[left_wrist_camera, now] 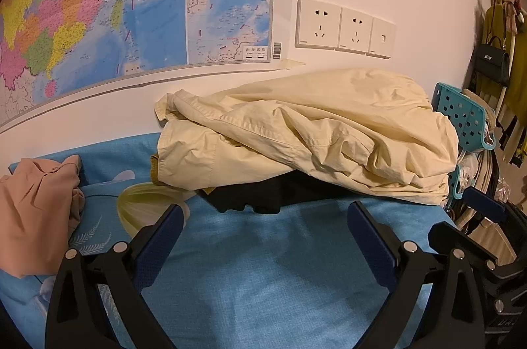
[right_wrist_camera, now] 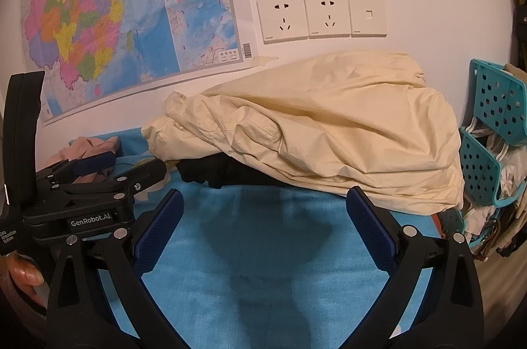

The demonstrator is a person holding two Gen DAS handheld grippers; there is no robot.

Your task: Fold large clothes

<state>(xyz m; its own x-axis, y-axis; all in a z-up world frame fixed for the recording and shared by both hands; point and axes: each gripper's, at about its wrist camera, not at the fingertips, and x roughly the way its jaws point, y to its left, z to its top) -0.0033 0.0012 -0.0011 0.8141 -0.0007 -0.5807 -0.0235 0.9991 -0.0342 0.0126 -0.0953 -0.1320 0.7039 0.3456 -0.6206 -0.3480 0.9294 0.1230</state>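
So both grippers were spread wide with nothing in them: the left gripper and the right gripper just hovered side by side over the bare blue bedsheet. The big cream jacket was sitting in a rumpled heap at the far side of the bed against the wall, draped over some dark clothing, right under the wall sockets and the map. There was also a pink garment bunched up off to the left and a teal basket on the right.
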